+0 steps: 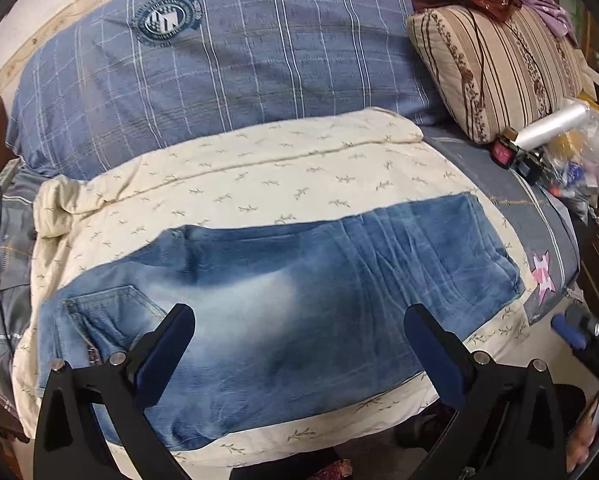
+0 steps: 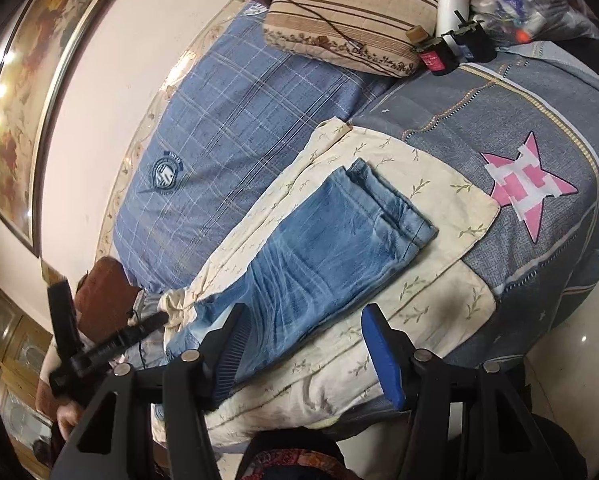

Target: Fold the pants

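Two tools hover over the bed, both with jaws wide and nothing between them. The left tool (image 1: 299,344) sits at the bottom of its frame above the faded jeans (image 1: 283,296), which lie flat, folded lengthwise on a cream blanket (image 1: 283,168), centre frame. The right tool (image 2: 303,348) hangs low in its view over the jeans' near edge.

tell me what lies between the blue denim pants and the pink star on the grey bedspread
Only a strip of the cream leaf-print quilt separates the blue denim pants from the pink star; nothing rests on it. The right wrist view shows this best.
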Motion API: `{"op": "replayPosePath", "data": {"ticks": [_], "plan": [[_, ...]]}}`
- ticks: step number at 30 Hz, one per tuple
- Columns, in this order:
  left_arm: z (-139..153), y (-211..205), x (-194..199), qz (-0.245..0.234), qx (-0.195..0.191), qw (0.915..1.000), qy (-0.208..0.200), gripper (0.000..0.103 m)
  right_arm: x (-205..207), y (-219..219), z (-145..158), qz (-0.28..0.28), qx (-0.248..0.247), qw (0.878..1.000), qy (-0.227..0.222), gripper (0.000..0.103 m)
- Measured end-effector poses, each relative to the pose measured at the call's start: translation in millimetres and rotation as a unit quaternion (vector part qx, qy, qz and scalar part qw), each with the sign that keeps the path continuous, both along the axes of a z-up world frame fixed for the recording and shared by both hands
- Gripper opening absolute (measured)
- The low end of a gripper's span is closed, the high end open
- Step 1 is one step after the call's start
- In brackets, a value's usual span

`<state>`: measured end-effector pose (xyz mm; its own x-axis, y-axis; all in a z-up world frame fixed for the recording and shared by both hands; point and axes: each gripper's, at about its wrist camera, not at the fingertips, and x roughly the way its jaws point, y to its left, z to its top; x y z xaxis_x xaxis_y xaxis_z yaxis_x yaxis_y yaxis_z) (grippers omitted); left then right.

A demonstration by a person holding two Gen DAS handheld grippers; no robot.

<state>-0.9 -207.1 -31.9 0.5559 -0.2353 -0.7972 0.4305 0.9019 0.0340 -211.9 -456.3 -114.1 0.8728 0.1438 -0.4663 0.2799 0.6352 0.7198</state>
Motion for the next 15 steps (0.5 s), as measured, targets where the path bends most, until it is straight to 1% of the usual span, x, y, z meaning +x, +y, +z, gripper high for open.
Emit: {"op": "replayPosePath", "data": {"ticks": [3, 6, 8, 10, 12, 15], "plan": [[-7.3, -0.5, 2.6, -0.010, -0.010, 0.9998, 0.013, 0.103, 13.4, -14.5, 1.3, -0.011, 0.004, 1.000, 0.011, 0.063], [-16.4, -1.1, 6.0, -0.019, -0.006, 0.9996, 0.022, 0.103, 26.3, -34.6, -1.8, -0.026, 0.011, 0.999, 0.019, 0.063], [-24.6, -0.1, 9.3, -0.022, -0.004, 0.9992, 0.032, 0.103, 32.9, -48.1, -7.9, -0.035, 0.030, 0.999, 0.026, 0.063], [-33.9, 1.3, 13.0, -0.022, -0.001, 0.9988, 0.043, 0.103, 37.8, -60.7, -17.5, -0.042, 0.060, 0.997, 0.037, 0.063], [-42.5, 3.5, 16.5, -0.018, -0.002, 0.9984, 0.054, 0.103, 38.6, -66.8, -22.4, -0.044, 0.082, 0.995, 0.034, 0.063], [-53.5, 3.7, 22.6, -0.013, 0.003, 0.9977, 0.066, 0.103, 39.0, -66.7, -23.1, -0.045, 0.085, 0.995, 0.031, 0.063]]}}
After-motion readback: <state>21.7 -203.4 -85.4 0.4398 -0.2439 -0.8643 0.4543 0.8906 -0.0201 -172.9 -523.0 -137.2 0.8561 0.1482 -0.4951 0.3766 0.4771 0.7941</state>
